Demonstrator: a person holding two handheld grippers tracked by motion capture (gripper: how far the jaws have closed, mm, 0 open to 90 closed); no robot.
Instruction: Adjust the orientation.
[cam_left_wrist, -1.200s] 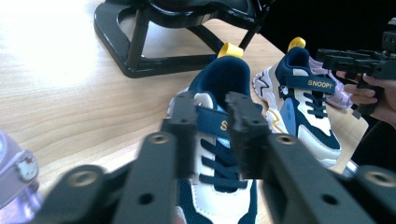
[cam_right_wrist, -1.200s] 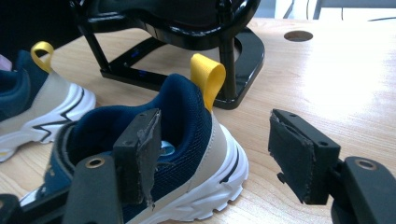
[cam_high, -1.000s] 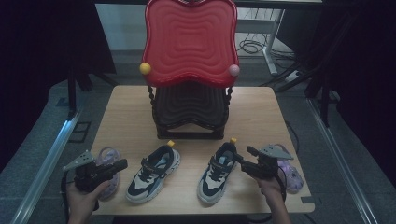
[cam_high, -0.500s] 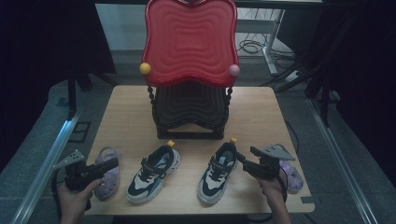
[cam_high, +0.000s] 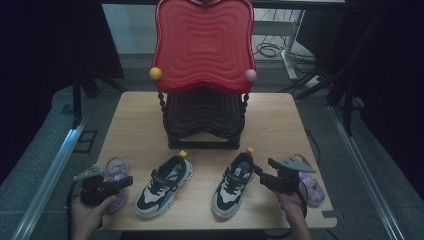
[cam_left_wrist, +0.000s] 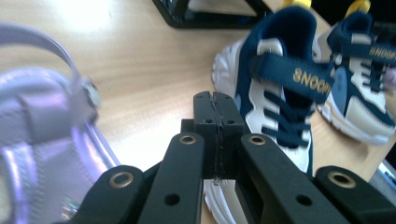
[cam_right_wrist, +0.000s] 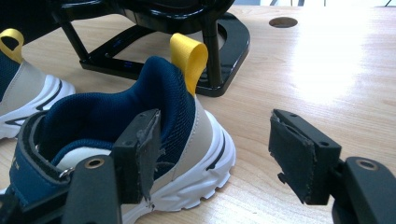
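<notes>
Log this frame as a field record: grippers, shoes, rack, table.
left gripper: jaws shut, empty, above the left purple sandal
right gripper: jaws open around the heel collar of the right sneaker, one jaw inside the shoe, one outside, not closed
left sneaker: flat on the table, untouched
right purple sandal: at the table's right edge, beside the right hand
rack: black, empty, under the red tray
table: light wood
</notes>
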